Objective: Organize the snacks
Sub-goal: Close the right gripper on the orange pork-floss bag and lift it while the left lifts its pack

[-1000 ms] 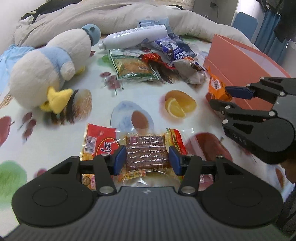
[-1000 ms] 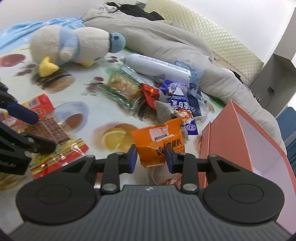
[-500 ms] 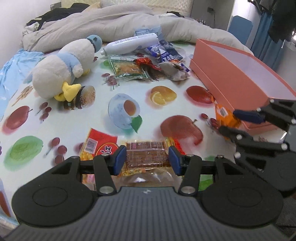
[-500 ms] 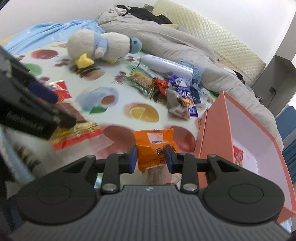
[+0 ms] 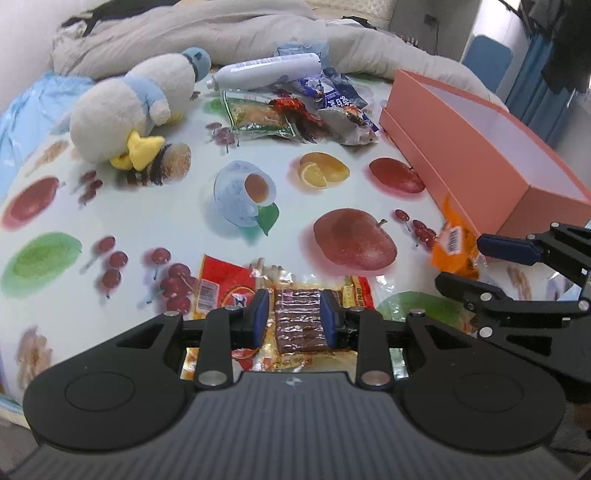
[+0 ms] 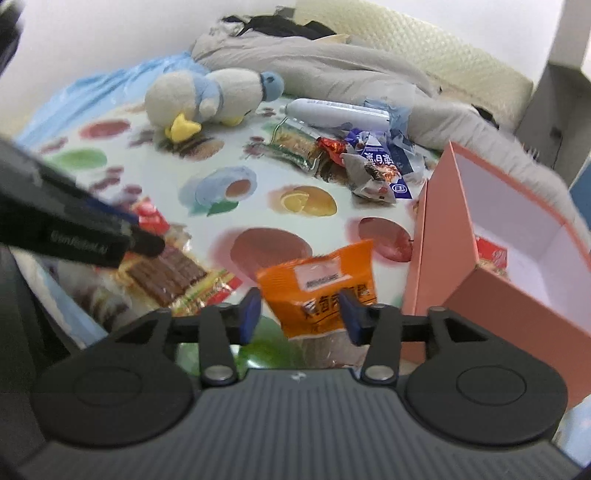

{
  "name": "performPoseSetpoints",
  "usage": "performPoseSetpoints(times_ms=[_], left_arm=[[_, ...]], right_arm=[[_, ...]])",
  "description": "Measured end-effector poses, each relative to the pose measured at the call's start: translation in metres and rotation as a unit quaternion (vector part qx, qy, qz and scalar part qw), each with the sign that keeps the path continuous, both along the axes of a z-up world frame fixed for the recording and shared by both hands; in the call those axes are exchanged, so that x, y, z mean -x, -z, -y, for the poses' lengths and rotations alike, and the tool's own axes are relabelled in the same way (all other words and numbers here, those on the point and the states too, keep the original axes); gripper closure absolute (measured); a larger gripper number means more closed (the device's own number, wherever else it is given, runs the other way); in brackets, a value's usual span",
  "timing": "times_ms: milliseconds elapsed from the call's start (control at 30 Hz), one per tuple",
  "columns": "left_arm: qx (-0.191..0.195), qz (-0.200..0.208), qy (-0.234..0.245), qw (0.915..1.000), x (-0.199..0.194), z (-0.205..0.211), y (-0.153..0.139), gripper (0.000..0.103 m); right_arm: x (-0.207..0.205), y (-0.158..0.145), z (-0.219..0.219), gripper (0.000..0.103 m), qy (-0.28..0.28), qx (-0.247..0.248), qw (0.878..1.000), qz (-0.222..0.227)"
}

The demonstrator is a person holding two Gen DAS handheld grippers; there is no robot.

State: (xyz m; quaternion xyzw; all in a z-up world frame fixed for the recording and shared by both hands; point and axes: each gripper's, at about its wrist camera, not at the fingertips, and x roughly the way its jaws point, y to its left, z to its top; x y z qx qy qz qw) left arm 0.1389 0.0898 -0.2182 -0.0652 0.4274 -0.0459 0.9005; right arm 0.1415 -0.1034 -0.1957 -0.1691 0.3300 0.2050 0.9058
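Observation:
My left gripper (image 5: 293, 314) is closing on the brown-bar snack packet (image 5: 299, 321), whose red and yellow wrapper spreads past both pads. In the right wrist view the same packet (image 6: 166, 273) hangs from the left gripper (image 6: 147, 232). My right gripper (image 6: 299, 314) is opening; the orange snack packet (image 6: 321, 291) sits tilted between its jaws, with a gap at the left pad. The left wrist view shows this orange packet (image 5: 454, 240) blurred at the right gripper's (image 5: 461, 262) tips, beside the pink box (image 5: 461, 147).
The open pink box (image 6: 436, 258) stands at the right with a red packet (image 6: 493, 254) inside. A pile of snack packets (image 5: 295, 114) and a white bottle (image 5: 266, 70) lie at the back beside a plush duck (image 5: 129, 110). A grey duvet (image 5: 221, 33) lies behind.
Both grippers pulled back from the snack pile towards the near edge, carrying their packets. The left jaws narrowed on the brown packet. The right jaws widened and the orange packet came loose.

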Motion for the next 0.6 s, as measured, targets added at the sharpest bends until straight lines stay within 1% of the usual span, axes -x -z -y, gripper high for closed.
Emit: performPoseSetpoints(times_ms=[33, 67, 100, 167, 200, 233, 267, 300, 333, 400, 500, 600], left_arm=[[0.007, -0.002, -0.004, 1.0000, 0.000, -0.002, 0.001, 0.061], [0.010, -0.003, -0.007, 0.9999, 0.000, -0.003, 0.002, 0.055], [0.010, -0.004, -0.010, 0.9999, -0.001, -0.004, 0.004, 0.051], [0.004, -0.006, -0.013, 0.9999, -0.001, -0.004, 0.006, 0.045], [0.001, -0.008, -0.014, 0.9999, -0.002, -0.004, 0.007, 0.040], [-0.003, -0.009, -0.016, 0.9998, -0.003, -0.004, 0.008, 0.036], [-0.008, -0.010, -0.018, 0.9998, -0.004, -0.003, 0.009, 0.027], [-0.013, -0.011, -0.019, 0.9997, -0.005, -0.003, 0.010, 0.016], [-0.021, -0.016, -0.018, 0.9995, -0.007, -0.001, 0.011, 0.013], [-0.035, -0.019, -0.021, 0.9990, -0.009, 0.000, 0.014, 0.012], [-0.030, -0.022, -0.011, 0.9993, -0.011, 0.002, 0.016, 0.012], [-0.032, -0.018, -0.004, 0.9993, -0.011, 0.006, 0.016, 0.012]], right_arm=[[0.000, -0.001, 0.002, 0.043, -0.001, -0.007, 1.000, 0.002], [-0.002, -0.002, 0.004, 0.042, 0.001, -0.012, 1.000, 0.004], [-0.003, -0.003, 0.006, 0.041, 0.004, -0.018, 1.000, 0.004], [-0.008, -0.003, 0.012, 0.041, 0.008, -0.037, 0.999, -0.006], [-0.011, -0.002, 0.015, 0.041, 0.011, -0.044, 0.999, -0.012], [-0.014, 0.000, 0.017, 0.037, 0.015, -0.044, 0.999, -0.018], [-0.017, 0.004, 0.019, 0.033, 0.017, -0.040, 0.999, -0.023], [-0.019, 0.007, 0.019, 0.025, 0.017, -0.034, 0.999, -0.026], [-0.021, 0.009, 0.019, 0.023, 0.013, -0.031, 0.999, -0.028], [-0.023, 0.012, 0.018, 0.023, -0.004, -0.023, 0.999, -0.028], [-0.025, 0.020, 0.012, 0.023, -0.027, 0.014, 0.999, -0.020], [-0.031, 0.028, 0.011, 0.023, -0.031, 0.019, 0.999, -0.026]])
